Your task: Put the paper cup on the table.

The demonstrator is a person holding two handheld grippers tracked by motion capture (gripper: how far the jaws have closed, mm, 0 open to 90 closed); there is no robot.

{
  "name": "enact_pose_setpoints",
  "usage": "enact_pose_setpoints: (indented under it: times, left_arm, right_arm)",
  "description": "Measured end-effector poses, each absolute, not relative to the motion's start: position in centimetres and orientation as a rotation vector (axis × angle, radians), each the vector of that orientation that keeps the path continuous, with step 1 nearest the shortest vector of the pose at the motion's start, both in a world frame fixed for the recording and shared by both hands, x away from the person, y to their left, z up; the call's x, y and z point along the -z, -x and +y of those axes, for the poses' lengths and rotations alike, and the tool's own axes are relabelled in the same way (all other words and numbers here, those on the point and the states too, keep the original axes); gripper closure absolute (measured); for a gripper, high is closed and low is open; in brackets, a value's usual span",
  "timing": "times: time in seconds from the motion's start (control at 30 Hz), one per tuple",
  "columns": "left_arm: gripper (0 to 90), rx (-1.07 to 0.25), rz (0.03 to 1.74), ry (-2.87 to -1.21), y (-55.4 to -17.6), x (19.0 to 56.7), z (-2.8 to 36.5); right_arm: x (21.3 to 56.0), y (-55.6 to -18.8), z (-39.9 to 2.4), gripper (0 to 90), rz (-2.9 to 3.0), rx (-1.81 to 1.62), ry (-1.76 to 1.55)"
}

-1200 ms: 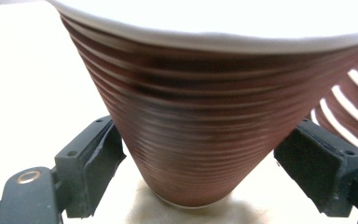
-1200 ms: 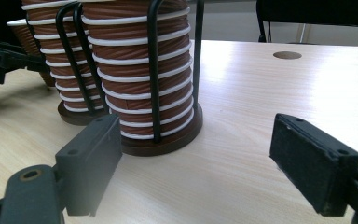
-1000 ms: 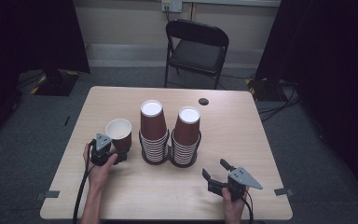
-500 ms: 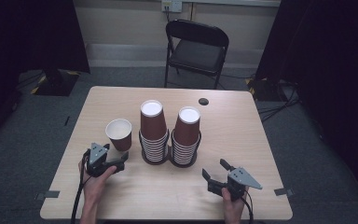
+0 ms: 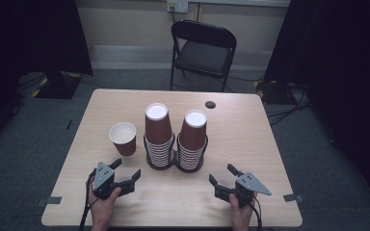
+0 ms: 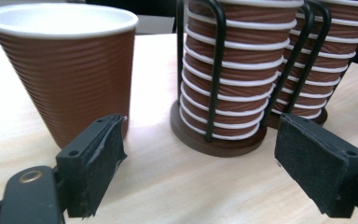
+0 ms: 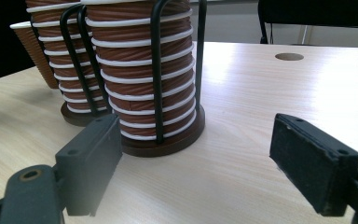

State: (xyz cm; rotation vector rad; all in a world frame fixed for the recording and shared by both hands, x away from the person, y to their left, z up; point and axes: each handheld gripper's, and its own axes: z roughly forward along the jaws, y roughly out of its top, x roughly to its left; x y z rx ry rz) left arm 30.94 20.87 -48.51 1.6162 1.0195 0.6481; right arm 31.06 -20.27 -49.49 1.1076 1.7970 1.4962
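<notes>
A single brown ribbed paper cup (image 5: 123,138) with a white inside stands upright on the wooden table (image 5: 250,139); it is at the left in the left gripper view (image 6: 65,70). To its right stand two stacks of upside-down brown cups, left (image 5: 157,134) and right (image 5: 193,139), each in a black wire holder. My left gripper (image 5: 126,169) lies near the front edge, just short of the single cup, and is open on nothing (image 6: 203,144). At the front right my right gripper (image 5: 222,174) is open too, facing the right stack (image 7: 149,84), with bare table between its pads (image 7: 200,149).
A round cable hole (image 5: 210,104) sits in the table behind the stacks. A black folding chair (image 5: 203,50) stands past the far edge. Grey tape marks sit near the front corners, at the left (image 5: 48,200) and right (image 5: 291,197).
My left gripper has drawn back from the single cup toward the near edge, jaws just as wide. The cup stays standing where it was. The right gripper has not moved.
</notes>
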Motion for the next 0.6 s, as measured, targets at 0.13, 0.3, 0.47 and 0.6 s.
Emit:
enact_pose_setpoints:
  times: [0.13, 0.3, 0.47, 0.6]
  left_arm:
    - [15.4, -0.631, 0.979, -1.623, -30.0, 48.7, 20.0]
    - [15.4, -0.631, 0.953, -1.643, -29.1, 49.3, 19.1]
    - [15.4, -0.659, 0.976, -1.626, -28.7, 49.6, 18.4]
    - [15.6, -0.676, 0.993, -1.623, -28.7, 49.6, 18.2]
  right_arm:
    - [49.5, -31.0, -20.3, 16.0, 1.793, -1.496, -1.105]
    - [49.5, -31.0, -20.3, 16.0, 1.798, -1.497, -1.103]
    - [49.5, -31.1, -20.2, 16.0, 1.805, -1.492, -1.106]
    - [49.5, -31.2, -20.2, 15.9, 1.799, -1.473, -1.135]
